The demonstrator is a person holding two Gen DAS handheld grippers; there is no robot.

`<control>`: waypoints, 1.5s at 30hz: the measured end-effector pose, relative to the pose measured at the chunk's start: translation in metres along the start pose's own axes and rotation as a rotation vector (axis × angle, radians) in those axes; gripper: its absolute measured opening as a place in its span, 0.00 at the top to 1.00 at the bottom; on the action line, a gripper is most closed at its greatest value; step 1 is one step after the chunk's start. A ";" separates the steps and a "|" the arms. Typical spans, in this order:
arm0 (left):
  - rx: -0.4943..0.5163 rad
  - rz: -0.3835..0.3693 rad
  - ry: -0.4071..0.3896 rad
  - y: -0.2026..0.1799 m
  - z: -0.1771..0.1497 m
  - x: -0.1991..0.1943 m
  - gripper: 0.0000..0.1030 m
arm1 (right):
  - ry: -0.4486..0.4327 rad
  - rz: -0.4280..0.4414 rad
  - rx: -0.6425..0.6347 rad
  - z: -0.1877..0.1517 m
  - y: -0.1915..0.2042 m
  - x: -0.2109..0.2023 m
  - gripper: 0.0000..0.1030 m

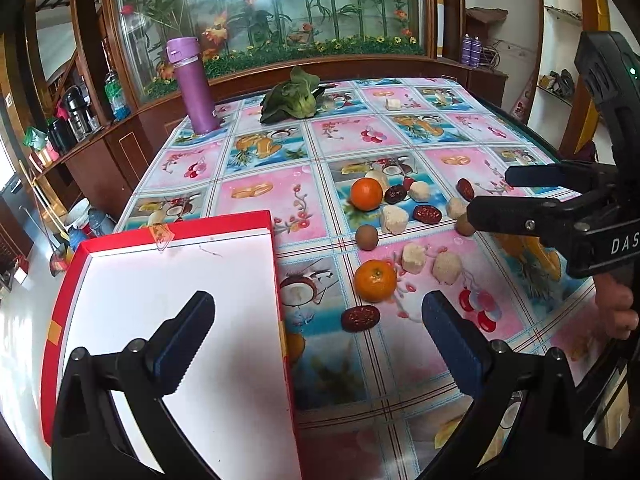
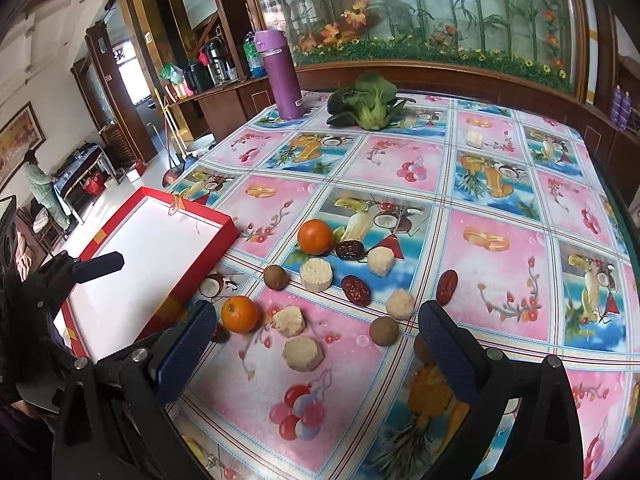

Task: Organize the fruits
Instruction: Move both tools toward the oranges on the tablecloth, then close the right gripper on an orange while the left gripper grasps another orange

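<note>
Tray (image 1: 180, 320) at table (image 1: 400, 380) edge, fruit alongside.

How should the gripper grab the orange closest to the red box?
Grip the near orange across its round middle, coming down from above. It sits stem-up on the tablecloth, with a pale cake close on one side, so the open right gripper should straddle it along the free sides.

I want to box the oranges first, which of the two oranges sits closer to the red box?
The nearer orange, beside the box's near corner. The other orange lies farther up the table, next to a dark red date.
</note>
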State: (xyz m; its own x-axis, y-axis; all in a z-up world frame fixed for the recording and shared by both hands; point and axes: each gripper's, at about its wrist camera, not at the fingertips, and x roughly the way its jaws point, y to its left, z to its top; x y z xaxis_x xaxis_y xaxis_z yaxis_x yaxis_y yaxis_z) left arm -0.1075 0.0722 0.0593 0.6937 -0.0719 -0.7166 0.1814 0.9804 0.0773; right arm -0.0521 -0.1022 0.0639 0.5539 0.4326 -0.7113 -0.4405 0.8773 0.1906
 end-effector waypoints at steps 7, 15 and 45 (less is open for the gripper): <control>-0.015 0.008 0.006 -0.006 0.001 0.002 0.00 | -0.001 -0.003 0.054 -0.005 -0.009 -0.006 0.02; -0.020 0.004 0.006 -0.011 0.001 -0.004 0.00 | -0.021 -0.002 0.045 -0.006 -0.008 -0.016 0.02; -0.090 -0.188 0.079 -0.020 0.024 0.047 0.01 | 0.016 -0.010 -0.102 0.043 -0.005 0.033 0.10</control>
State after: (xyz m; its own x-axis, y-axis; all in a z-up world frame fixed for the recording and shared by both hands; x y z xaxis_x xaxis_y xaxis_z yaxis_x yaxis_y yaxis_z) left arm -0.0622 0.0451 0.0407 0.5957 -0.2441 -0.7652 0.2374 0.9636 -0.1227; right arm -0.0013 -0.0834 0.0679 0.5474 0.4198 -0.7239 -0.5053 0.8554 0.1139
